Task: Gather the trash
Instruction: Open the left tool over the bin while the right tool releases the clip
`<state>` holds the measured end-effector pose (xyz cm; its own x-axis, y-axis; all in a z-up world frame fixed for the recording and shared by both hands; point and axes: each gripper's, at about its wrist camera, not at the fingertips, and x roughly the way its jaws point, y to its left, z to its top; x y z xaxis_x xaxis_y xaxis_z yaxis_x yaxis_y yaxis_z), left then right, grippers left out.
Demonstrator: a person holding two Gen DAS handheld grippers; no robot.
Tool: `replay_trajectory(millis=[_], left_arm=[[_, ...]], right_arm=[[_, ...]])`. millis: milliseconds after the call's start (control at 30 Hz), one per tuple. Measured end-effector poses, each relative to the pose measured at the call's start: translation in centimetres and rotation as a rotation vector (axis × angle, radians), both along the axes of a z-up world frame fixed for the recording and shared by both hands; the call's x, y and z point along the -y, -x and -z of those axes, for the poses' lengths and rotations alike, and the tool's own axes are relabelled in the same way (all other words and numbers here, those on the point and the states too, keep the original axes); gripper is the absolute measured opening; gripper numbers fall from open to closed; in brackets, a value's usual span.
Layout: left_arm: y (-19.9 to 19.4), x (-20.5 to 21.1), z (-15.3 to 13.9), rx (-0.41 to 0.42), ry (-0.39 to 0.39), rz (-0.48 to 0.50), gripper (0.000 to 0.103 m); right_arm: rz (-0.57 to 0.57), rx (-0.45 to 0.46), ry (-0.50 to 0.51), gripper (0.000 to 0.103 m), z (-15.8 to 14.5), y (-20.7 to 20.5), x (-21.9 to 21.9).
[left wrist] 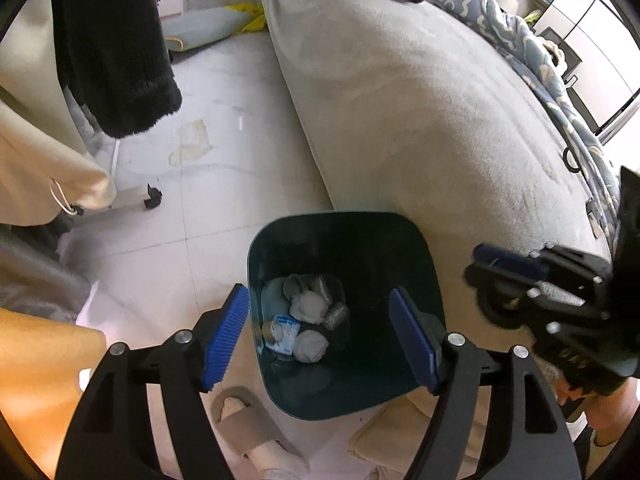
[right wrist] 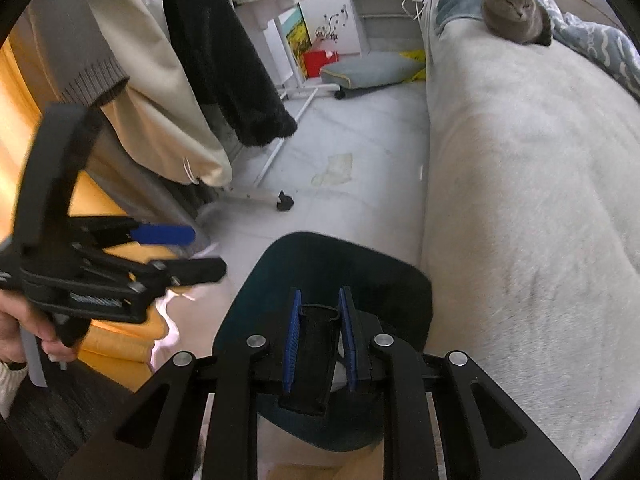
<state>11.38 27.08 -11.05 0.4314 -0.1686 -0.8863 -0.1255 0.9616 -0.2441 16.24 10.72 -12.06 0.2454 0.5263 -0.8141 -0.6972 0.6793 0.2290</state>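
A dark teal trash bin stands on the floor against the bed. Inside lie several crumpled grey-white paper balls and a small blue-and-white packet. My left gripper is open and empty, right above the bin's mouth. My right gripper hovers over the bin with its blue pads close together; only its own black middle part shows between them, and I see no trash in it. It also shows in the left wrist view, to the right of the bin.
A bed with a light grey cover fills the right side, with a grey cat at its far end. A clothes rack with hanging coats and a wheeled base stands left. A beige slipper lies beside the bin.
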Motion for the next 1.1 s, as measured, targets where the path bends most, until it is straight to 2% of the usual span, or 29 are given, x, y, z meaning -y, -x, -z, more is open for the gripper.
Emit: replay_trajectory(millis=[233,500,567,600,633,833,1100], left_arm=[[0.3,-0.6,-1.8,0.090,0.019,-0.017,0.075],[0.8,-0.7,-4.3,0.229,0.020,-0.018,0.075],[0.8,-0.7,-4.8,0.257,0.018,-0.017,0.075],[0.9,-0.7,-5.1,0.273,0.022,-0.018,0.075],[0.8,-0.8,-5.4,0.287,0.026,-0.019,0.075],[0.8,-0.1,-7.3,0.367,0.033,-0.022,0.076],[0.3,3.0,-9.9,0.461,0.027,0.000,0.079]], right_arm=[[-0.005,-0.052,0.045,0.020,1.8,-0.1,-0.7],[-0.007,-0.093,0.091,0.022,3.1,0.0,-1.4],[-0.006,-0.098,0.097,0.031,3.2,0.0,-1.5],[-0.006,-0.098,0.097,0.045,3.2,0.0,-1.5],[-0.006,-0.099,0.097,0.053,3.2,0.0,-1.6],[-0.007,-0.079,0.088,0.055,2.0,0.3,-0.5],[0.039,-0.015,0.036,0.060,-0.8,0.1,2.6]])
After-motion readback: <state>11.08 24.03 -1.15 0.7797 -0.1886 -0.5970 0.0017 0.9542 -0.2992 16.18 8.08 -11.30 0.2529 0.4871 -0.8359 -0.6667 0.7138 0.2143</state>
